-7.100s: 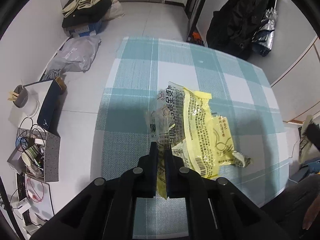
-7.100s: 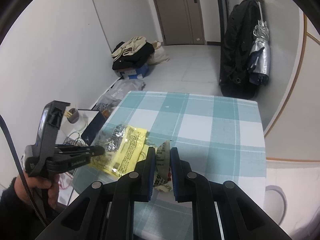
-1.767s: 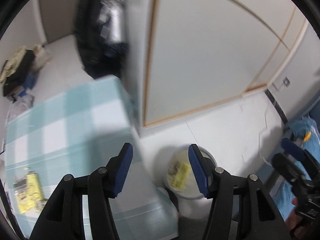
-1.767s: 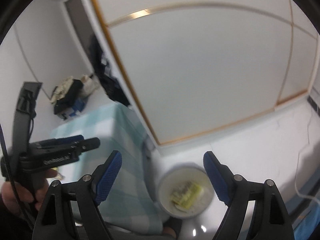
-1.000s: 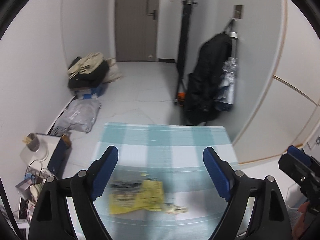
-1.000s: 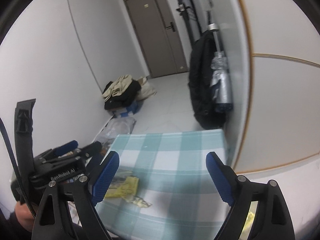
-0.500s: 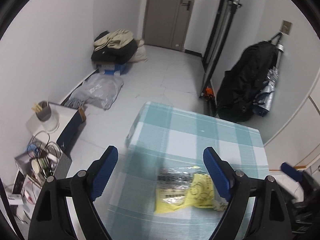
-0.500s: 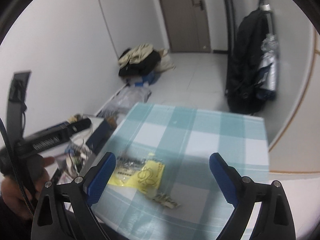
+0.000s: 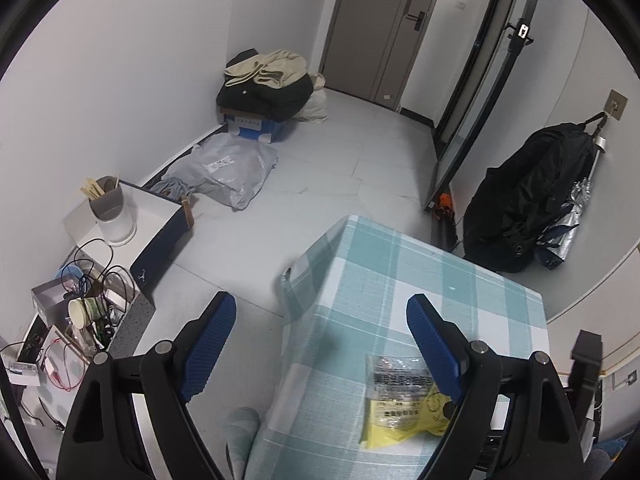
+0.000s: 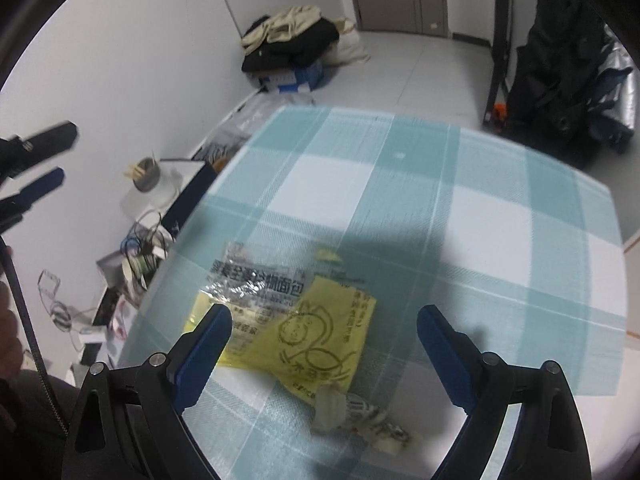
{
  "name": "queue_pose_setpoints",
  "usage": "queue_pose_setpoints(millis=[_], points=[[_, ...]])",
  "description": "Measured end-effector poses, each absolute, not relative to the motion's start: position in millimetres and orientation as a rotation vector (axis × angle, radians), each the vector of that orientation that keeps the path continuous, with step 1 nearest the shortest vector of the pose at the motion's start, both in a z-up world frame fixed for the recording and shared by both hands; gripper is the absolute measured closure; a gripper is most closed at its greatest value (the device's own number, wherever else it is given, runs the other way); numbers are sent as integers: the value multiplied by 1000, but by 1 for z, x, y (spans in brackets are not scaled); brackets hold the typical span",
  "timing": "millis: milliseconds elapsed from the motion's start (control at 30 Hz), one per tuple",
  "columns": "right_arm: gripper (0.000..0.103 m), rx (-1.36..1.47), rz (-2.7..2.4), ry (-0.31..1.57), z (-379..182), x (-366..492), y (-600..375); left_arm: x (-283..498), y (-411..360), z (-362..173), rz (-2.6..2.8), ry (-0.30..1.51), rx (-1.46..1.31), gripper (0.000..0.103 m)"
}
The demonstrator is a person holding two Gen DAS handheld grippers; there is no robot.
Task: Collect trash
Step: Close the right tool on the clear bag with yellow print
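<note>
A yellow and clear plastic wrapper (image 10: 292, 312) lies flat on the teal-and-white checked table (image 10: 400, 208). A small crumpled scrap (image 10: 360, 416) lies just in front of it. My right gripper (image 10: 324, 316) hovers above the wrapper, wide open, nothing between its blue pads (image 10: 208, 344). In the left wrist view the same wrapper (image 9: 404, 396) sits near the table's near edge, partly behind the right-hand finger. My left gripper (image 9: 320, 308) hangs open over the table's left corner and the floor. The left gripper (image 10: 36, 160) also shows at the far left of the right wrist view.
On the floor left of the table (image 9: 400, 280) stand a white box with a cup (image 9: 112, 212), a cluttered bin of cables (image 9: 80, 312) and a grey bag (image 9: 224, 172). A clothes pile (image 9: 268, 84) lies by the door; a black bag (image 9: 524, 200) hangs at the right.
Both grippers have dropped closer to the table and tilted down. The wrapper now looms large under the right gripper; the left view has shifted left across the table.
</note>
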State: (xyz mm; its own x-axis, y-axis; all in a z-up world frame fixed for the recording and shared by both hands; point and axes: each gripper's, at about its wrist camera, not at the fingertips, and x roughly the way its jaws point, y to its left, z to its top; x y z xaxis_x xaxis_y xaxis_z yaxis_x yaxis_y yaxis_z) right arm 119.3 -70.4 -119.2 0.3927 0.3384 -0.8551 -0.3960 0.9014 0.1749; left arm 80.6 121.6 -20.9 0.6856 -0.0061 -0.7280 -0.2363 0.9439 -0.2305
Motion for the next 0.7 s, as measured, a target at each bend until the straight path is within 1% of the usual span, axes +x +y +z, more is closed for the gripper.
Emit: queue_pose_setpoints(millis=[67, 100, 133, 167, 200, 267, 333, 367, 433, 467, 533, 567, 633, 700], points=[[11, -53, 458, 1097, -125, 122, -70, 82, 124, -23, 131, 821, -329, 18], [16, -53, 457, 1103, -126, 123, -70, 82, 125, -24, 131, 825, -333, 18], [18, -56, 453, 1106, -128, 123, -70, 82, 126, -25, 134, 828, -333, 18], [18, -64, 448, 1110, -129, 123, -70, 82, 128, -26, 138, 831, -332, 18], [21, -69, 446, 1114, -130, 124, -70, 82, 129, -26, 141, 833, -332, 18], [31, -81, 444, 1135, -136, 124, -69, 82, 131, -27, 143, 837, -337, 18], [45, -107, 443, 1116, -136, 123, -66, 83, 131, -27, 143, 841, -338, 18], [49, -125, 446, 1118, -136, 122, -64, 83, 131, -27, 144, 842, -336, 18], [63, -181, 435, 1096, -137, 119, -59, 83, 130, -27, 143, 844, -335, 18], [66, -220, 427, 1081, -138, 117, -57, 83, 130, -27, 144, 843, -335, 18], [79, -260, 419, 1058, -138, 115, -55, 84, 129, -28, 148, 846, -330, 18], [82, -250, 418, 1058, -138, 116, -57, 84, 129, -28, 148, 849, -329, 18], [100, -217, 421, 1066, -138, 119, -62, 84, 130, -29, 148, 854, -327, 18], [101, -169, 426, 1074, -137, 121, -68, 85, 129, -30, 149, 857, -323, 18]])
